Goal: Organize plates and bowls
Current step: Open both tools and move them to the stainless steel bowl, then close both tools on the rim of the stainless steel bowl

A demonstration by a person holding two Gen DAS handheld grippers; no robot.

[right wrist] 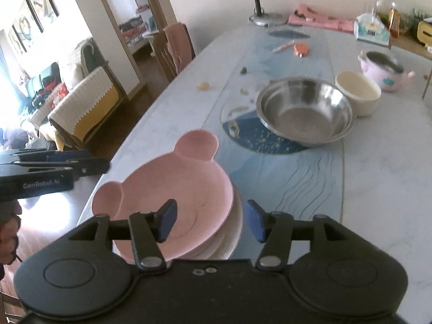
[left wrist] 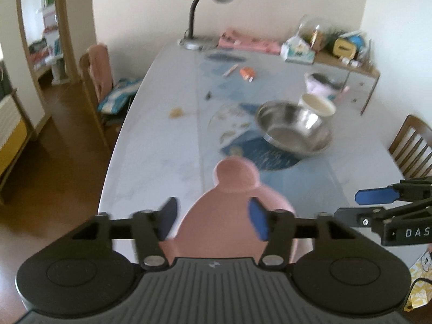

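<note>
A pink bear-shaped plate (right wrist: 175, 186) lies on top of a small stack of white plates (right wrist: 232, 240) at the near edge of the table. It also shows in the left wrist view (left wrist: 224, 216). A steel bowl (right wrist: 305, 110) sits on a blue round mat, with a cream bowl (right wrist: 357, 91) just behind it. My left gripper (left wrist: 213, 220) is open, its pads either side of the pink plate, above it. My right gripper (right wrist: 210, 221) is open over the stack's right edge.
A pink pot (right wrist: 383, 67) stands behind the cream bowl. A desk lamp (left wrist: 199, 13), pink cloth, tissue box and clutter line the far end. Small scraps and an orange item (right wrist: 301, 48) lie mid-table. Wooden chairs (left wrist: 413, 145) flank the table (right wrist: 378, 189).
</note>
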